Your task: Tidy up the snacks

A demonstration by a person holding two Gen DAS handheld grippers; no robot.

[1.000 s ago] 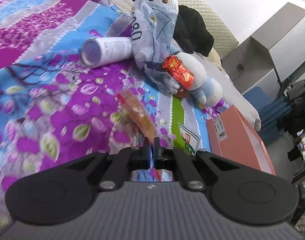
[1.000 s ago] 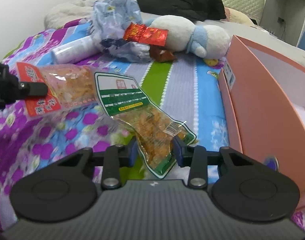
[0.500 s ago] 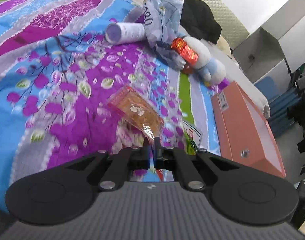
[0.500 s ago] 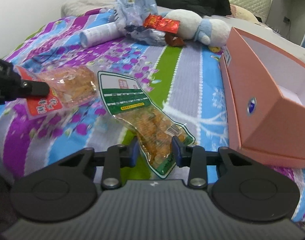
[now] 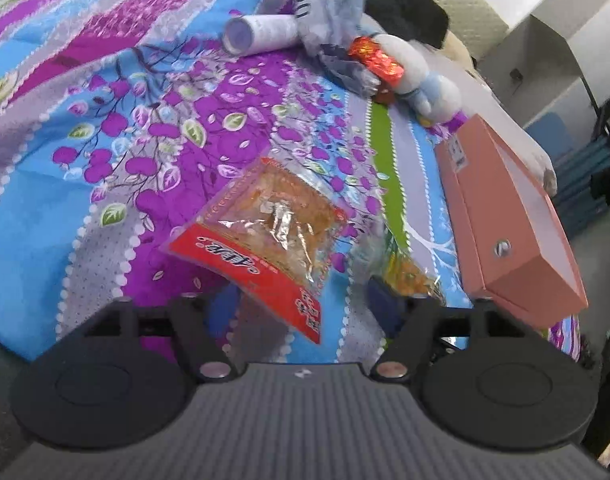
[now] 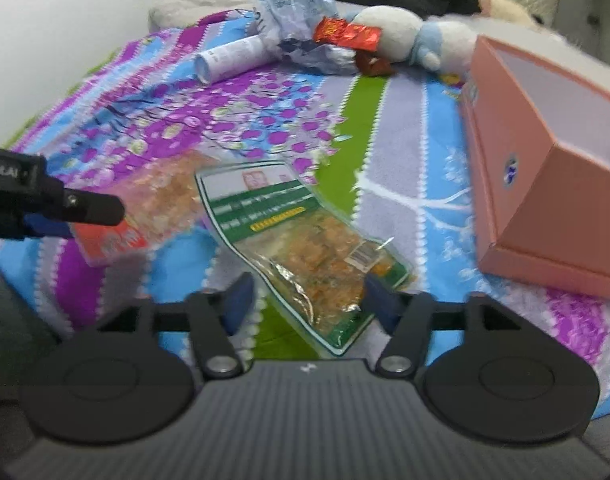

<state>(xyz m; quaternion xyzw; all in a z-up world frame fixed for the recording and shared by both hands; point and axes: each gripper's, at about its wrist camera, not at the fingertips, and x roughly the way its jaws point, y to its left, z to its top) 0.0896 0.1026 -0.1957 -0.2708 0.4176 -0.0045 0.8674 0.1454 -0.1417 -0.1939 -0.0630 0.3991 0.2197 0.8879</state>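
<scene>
Released since earlier, red snack packet [image 5: 265, 240] lies between opening left claw [image 5: 305, 304] jaws.

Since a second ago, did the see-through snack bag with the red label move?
Yes. The clear snack bag with the red label came nearer the bed's front edge, farther from the white tube; left gripper jaws are opening around it.

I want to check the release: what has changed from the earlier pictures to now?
Both grippers let go. The left gripper is opening off the red-labelled packet; the right gripper is opening off the green-labelled packet. Both packets now sit nearer the bed's near edge. The pink box and plush toy stayed.
</scene>
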